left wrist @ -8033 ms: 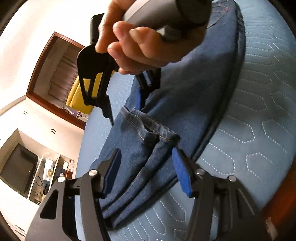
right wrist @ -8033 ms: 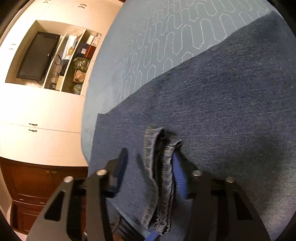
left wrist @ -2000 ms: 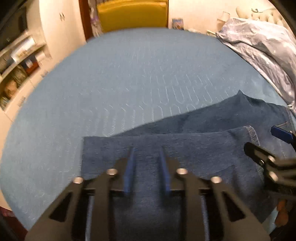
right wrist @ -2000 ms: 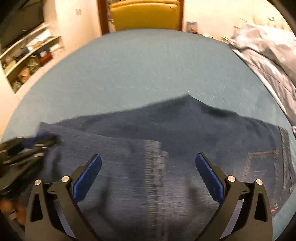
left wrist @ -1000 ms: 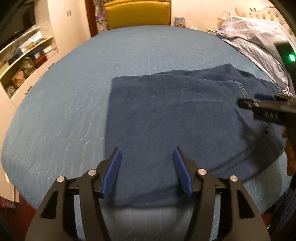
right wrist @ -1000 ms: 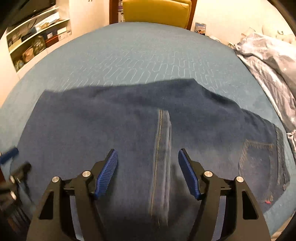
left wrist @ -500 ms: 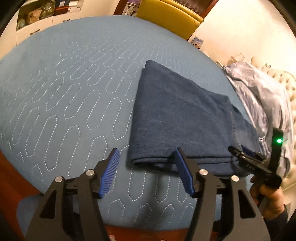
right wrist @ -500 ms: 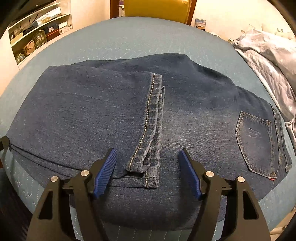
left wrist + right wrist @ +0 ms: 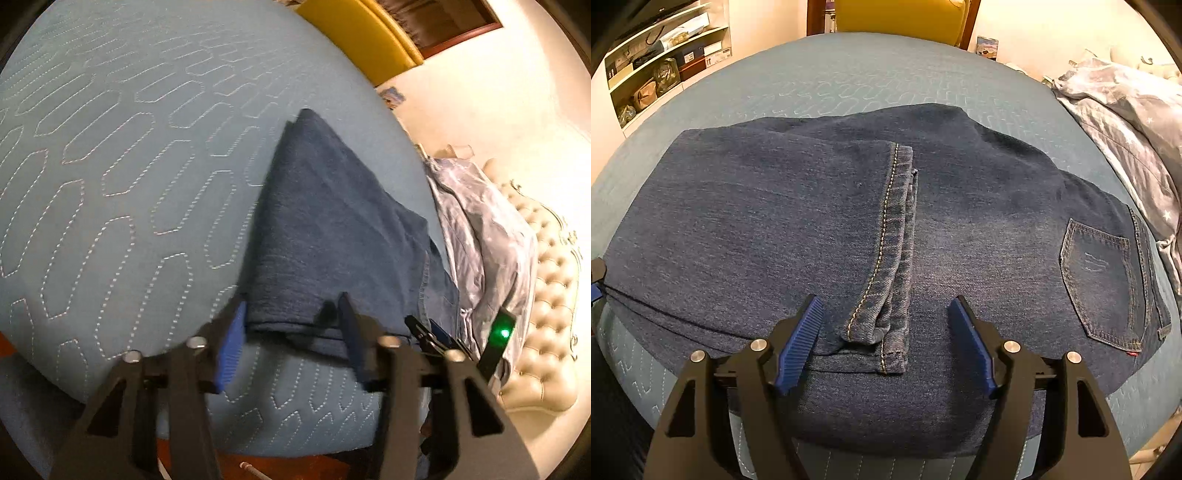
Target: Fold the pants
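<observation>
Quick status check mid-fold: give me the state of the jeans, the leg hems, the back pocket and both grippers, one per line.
jeans: lying flat on the blue quilted bedspread, legs folded over toward the seat.
leg hems: stacked, resting across the middle of the jeans.
back pocket: facing up, uncovered.
left gripper: open, at the folded edge, gripping nothing.
right gripper: open, either side of the hems, gripping nothing.

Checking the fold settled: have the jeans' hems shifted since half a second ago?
No. The hems lie in line with the back pocket, between the right tool's open fingers.
</observation>
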`<state>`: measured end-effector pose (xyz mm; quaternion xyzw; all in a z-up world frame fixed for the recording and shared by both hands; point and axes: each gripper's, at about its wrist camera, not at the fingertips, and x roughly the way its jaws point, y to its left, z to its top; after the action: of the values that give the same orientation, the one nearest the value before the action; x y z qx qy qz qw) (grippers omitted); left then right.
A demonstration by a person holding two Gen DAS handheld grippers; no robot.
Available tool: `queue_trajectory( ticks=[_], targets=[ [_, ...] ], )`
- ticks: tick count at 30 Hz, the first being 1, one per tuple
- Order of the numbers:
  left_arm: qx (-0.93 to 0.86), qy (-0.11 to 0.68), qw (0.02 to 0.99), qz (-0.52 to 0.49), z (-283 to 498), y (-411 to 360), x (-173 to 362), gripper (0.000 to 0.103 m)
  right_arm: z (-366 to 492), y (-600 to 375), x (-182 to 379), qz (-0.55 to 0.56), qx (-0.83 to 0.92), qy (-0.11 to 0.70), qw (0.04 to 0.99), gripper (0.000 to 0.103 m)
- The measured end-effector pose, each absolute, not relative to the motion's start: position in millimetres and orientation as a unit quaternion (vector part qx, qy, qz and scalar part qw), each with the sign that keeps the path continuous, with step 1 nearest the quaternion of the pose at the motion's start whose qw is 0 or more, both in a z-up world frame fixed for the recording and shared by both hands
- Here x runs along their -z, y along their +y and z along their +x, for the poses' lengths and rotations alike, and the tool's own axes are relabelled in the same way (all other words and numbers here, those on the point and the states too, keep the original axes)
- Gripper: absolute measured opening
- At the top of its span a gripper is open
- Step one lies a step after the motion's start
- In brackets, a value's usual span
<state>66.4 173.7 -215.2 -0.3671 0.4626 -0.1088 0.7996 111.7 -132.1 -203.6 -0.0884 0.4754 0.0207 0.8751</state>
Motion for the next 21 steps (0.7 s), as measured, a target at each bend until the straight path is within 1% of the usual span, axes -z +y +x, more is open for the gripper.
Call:
queue_trajectory(
  ticks=[1, 2, 3, 5, 8, 10, 12, 14, 15, 17, 21],
  targets=[
    [0.11, 0.462, 0.795, -0.378, 66, 177, 218, 0.038, 112, -132, 204, -0.088, -0.021, 0.476, 0.875, 0.07],
    [0.112, 0.461, 0.792, -0.384, 65, 179, 219, 0.033, 112, -132, 203, -0.089, -0.019, 0.475, 0.875, 0.073],
    [0.113, 0.462, 0.792, -0.384, 62, 182, 220, 0.03, 112, -132, 204, -0.09, -0.016, 0.475, 0.875, 0.075],
    [0.117, 0.459, 0.792, -0.386, 61, 183, 217, 0.021, 114, -133, 204, -0.086, -0.015, 0.478, 0.874, 0.076],
    [0.115, 0.45, 0.801, -0.378, 60, 179, 208, 0.016, 120, -131, 189, -0.099, -0.004, 0.492, 0.865, 0.076],
    [0.112, 0.442, 0.814, -0.36, 58, 173, 197, 0.015, 123, -119, 158, -0.118, 0.0, 0.463, 0.878, 0.077],
    [0.106, 0.436, 0.824, -0.345, 57, 168, 188, 0.015, 134, -99, 130, -0.106, -0.041, 0.459, 0.881, 0.077],
    [0.097, 0.429, 0.839, -0.32, 56, 160, 178, 0.014, 154, -56, 105, -0.114, -0.098, 0.466, 0.872, 0.084],
    [0.094, 0.426, 0.844, -0.313, 54, 157, 174, 0.014, 164, -36, 100, -0.115, -0.128, 0.477, 0.862, 0.085],
    [0.085, 0.42, 0.856, -0.288, 52, 150, 166, 0.014, 195, 16, 101, -0.128, -0.176, 0.52, 0.826, 0.085],
    [0.065, 0.404, 0.88, -0.24, 47, 132, 149, 0.014, 230, 102, 132, -0.216, -0.19, 0.579, 0.763, 0.084]
  ],
)
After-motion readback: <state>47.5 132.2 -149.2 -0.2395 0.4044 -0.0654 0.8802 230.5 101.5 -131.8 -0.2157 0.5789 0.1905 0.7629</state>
